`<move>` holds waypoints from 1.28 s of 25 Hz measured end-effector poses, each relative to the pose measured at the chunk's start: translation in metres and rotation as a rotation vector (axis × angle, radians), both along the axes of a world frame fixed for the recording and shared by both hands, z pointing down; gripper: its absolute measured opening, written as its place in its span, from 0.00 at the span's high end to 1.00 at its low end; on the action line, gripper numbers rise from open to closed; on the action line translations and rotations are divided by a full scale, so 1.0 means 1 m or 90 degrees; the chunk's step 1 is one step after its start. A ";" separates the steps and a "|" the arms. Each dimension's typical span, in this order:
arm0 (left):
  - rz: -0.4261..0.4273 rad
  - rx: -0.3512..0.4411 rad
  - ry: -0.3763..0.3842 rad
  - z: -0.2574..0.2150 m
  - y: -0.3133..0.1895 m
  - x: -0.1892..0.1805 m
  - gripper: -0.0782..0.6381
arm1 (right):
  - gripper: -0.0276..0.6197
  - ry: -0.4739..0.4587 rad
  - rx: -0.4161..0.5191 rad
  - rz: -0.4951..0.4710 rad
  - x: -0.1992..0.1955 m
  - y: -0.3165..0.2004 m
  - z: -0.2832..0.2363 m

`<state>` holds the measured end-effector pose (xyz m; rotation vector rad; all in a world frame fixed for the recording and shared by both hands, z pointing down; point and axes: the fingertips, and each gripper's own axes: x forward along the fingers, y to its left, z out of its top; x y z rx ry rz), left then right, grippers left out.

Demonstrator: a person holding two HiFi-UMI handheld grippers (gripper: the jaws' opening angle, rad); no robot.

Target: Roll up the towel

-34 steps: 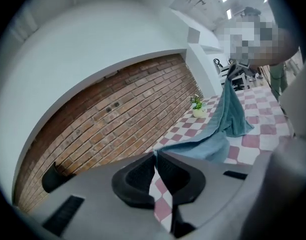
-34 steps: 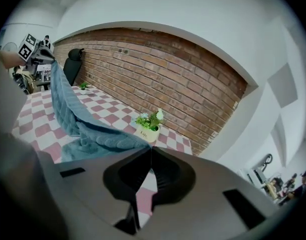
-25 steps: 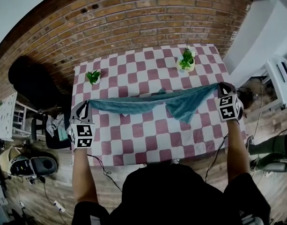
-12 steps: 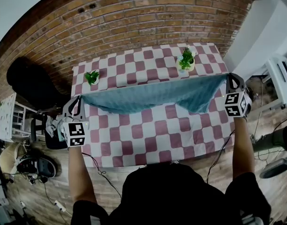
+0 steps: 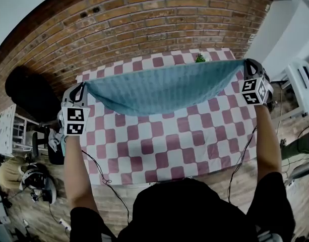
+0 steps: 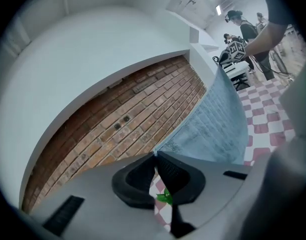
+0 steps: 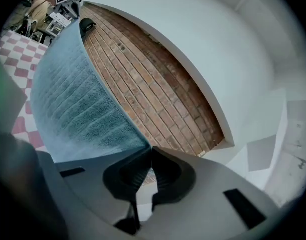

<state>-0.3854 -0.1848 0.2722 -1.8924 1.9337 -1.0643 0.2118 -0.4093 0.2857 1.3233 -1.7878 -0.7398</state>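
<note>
Both grippers pinch towel [image 5: 162,89] corners, stretched between them.

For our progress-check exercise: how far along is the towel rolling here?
Done: the teal waffle-textured cloth towel is gripped and hangs spread wide above the pink-and-white checked table. In hand: the left gripper and right gripper are each shut on an upper corner, holding it stretched between them. Left: laying it flat and all the rolling; no roll shows anywhere.

Left gripper [image 5: 81,86]: jaws clamped on one corner of the towel [image 5: 164,87].
Right gripper [image 5: 248,64]: jaws clamped on the opposite corner.
Left arm [image 5: 76,175], right arm [image 5: 265,140]: extended forward, spread wide.
</note>
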 end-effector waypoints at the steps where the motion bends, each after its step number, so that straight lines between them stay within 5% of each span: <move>1: 0.004 0.003 -0.009 -0.005 -0.004 0.000 0.87 | 0.95 -0.002 0.005 -0.001 0.000 -0.003 -0.005; 6: 0.016 0.044 -0.036 -0.022 0.015 0.008 0.87 | 0.95 -0.028 0.031 -0.014 0.005 0.019 -0.015; 10: 0.022 0.045 -0.030 0.018 0.064 0.015 0.87 | 0.95 -0.034 0.015 -0.042 0.013 0.068 0.019; 18: 0.047 -0.136 0.032 0.168 0.171 0.048 0.86 | 0.95 -0.043 -0.159 -0.047 0.046 0.165 0.164; 25: 0.095 -0.260 0.047 0.252 0.240 0.097 0.86 | 0.95 -0.062 -0.276 0.039 0.089 0.227 0.239; 32: 0.128 -0.360 0.003 0.307 0.299 0.122 0.86 | 0.95 -0.036 -0.344 0.063 0.109 0.279 0.281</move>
